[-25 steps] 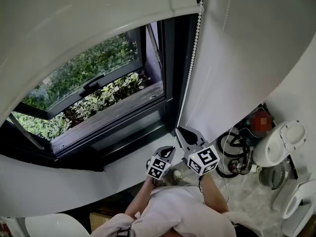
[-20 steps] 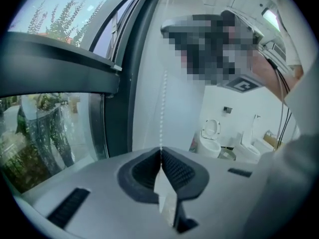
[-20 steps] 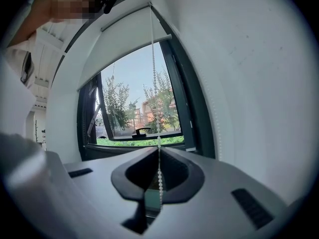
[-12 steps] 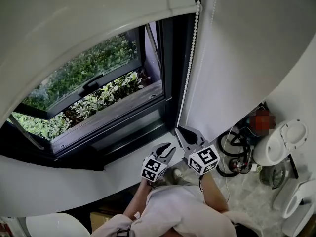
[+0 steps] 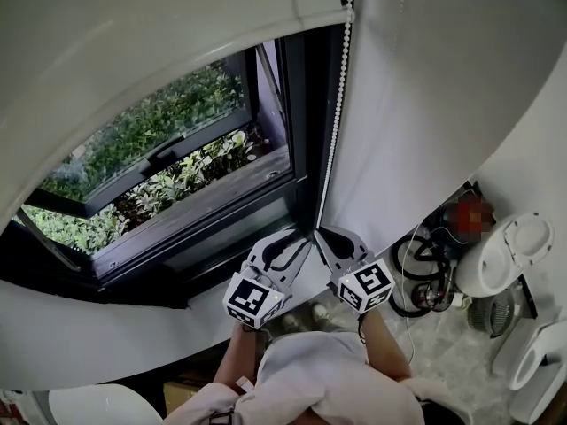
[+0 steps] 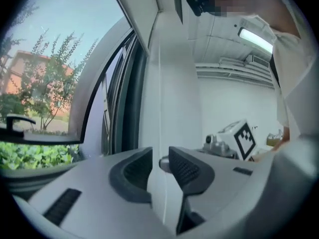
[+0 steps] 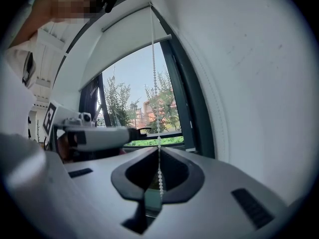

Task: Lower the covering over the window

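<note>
The white roller blind covers the upper part of the window, from nine to twelve o'clock in the head view. Near six o'clock the left gripper has just been opening. Its jaws stand fairly wide and grip nothing, with a faint vertical line, possibly a chain strand, in the gap. At its three o'clock, the right gripper pinches the bead chain, which hangs from twelve o'clock.

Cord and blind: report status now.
Right claw shut on cord. Left claw just opened, clamping nothing. Blind high, window mostly bare. No block seen.
</note>
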`<state>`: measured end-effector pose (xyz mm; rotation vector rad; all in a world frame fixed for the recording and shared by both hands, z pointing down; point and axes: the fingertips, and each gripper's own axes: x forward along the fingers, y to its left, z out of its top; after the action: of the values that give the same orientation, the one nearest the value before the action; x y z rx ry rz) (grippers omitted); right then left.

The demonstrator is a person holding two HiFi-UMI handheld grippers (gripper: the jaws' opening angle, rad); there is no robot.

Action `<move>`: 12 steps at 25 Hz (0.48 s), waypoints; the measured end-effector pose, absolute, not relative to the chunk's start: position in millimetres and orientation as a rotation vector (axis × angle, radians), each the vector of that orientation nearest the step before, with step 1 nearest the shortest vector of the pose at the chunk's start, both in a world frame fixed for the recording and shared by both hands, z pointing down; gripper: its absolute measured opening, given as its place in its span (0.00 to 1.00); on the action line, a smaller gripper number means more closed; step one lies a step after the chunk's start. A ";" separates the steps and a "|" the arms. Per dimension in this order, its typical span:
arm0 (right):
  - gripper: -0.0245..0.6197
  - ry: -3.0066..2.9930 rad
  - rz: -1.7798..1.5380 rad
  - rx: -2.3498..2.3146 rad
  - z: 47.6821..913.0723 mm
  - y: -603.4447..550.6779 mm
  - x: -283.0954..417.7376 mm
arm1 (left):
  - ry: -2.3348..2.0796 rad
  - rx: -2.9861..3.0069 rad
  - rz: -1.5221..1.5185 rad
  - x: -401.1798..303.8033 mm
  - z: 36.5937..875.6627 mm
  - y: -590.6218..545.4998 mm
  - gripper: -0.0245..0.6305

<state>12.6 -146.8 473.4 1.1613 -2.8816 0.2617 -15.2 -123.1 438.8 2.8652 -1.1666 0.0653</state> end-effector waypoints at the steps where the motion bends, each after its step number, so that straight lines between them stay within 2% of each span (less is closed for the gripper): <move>1: 0.05 -2.882 0.262 1.159 473.2 -146.5 12.2 | -1.178 2.889 0.041 -14.8 423.5 -125.9 0.20; 12: 0.05 -2.877 0.255 1.147 472.5 -146.3 8.8 | -1.175 3.100 -0.128 0.1 300.6 -156.9 0.20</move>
<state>8.8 -146.3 472.5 1.1471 -2.8773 0.2555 0.1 -156.9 300.6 3.1001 -1.1753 -0.1280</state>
